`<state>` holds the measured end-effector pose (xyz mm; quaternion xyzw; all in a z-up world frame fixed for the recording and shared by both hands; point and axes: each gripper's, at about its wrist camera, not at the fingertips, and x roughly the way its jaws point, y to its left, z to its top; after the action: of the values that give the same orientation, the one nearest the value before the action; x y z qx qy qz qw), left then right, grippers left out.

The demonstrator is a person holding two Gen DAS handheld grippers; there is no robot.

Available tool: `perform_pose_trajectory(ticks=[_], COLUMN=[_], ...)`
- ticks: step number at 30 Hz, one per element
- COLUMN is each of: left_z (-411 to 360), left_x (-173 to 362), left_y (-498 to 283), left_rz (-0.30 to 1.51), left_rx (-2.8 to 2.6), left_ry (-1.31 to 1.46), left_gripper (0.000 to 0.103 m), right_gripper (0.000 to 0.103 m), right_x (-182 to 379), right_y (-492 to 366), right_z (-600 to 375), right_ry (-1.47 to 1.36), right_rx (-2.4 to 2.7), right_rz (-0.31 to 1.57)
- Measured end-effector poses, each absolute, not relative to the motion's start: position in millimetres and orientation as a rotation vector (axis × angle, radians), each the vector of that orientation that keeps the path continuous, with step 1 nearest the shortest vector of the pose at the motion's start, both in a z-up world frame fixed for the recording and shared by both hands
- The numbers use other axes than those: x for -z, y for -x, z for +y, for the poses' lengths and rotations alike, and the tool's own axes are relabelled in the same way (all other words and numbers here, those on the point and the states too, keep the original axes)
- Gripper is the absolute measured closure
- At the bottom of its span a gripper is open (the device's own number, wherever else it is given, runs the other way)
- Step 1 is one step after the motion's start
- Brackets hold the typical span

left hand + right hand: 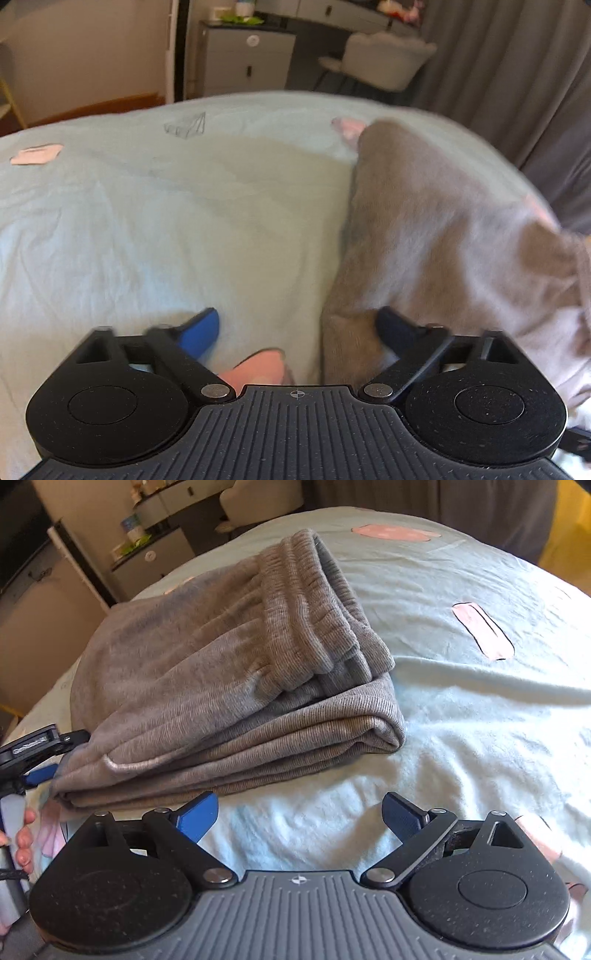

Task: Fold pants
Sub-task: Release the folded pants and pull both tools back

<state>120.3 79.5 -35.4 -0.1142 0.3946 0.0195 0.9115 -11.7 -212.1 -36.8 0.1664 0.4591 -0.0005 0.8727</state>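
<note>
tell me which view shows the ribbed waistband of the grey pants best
The right wrist view: the ribbed waistband of the folded grey knit pants lies sharp on top. The left wrist view shows only blurred grey cloth, no waistband.

Readable text: we find none in either view.
Gripper body [295, 424]: we note a small crosshair mark, with no lettering.
Bottle on far cabinet [130, 523]: we see a label, too blurred to read.
</note>
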Motion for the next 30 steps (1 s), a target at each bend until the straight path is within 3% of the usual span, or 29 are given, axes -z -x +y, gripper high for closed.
perform_pose_trajectory(ticks=[1,3,7,13,17,25,30], left_z=[80,78,66,49,37,31,29], left_x=[28,14,0,23,19,15,16], left_y=[-120,-122,-147,-176,-148,-84,-45], left_rz=[0.791,0.733,0.679,0.809,0.788,0.849,0.841], left_rx=[-0.032,-0.043,-0.039,-0.047,-0.017,0.047,0.069], left_ry=[0.241,0.222,0.179,0.094,-0.031,0.042,0.059], left_gripper=[0.021,0.020,0.010,0.006,0.007,0.007,0.007], right_gripper=[0.007,0.007,0.007,0.006,0.006,0.004,0.004], right_x=[37,37,42,42,42,35,13], right_y=[13,14,13,11,12,20,43], right_z=[-213,-216,-218,-219,-222,-204,-182], right_ry=[-0.365,-0.400,-0.426,-0.419,-0.441,-0.328,-0.199], right_rx=[-0.007,-0.017,-0.018,-0.030,-0.033,-0.001,0.032], right_rz=[0.944,0.918,0.911,0.906,0.902,0.958,0.884])
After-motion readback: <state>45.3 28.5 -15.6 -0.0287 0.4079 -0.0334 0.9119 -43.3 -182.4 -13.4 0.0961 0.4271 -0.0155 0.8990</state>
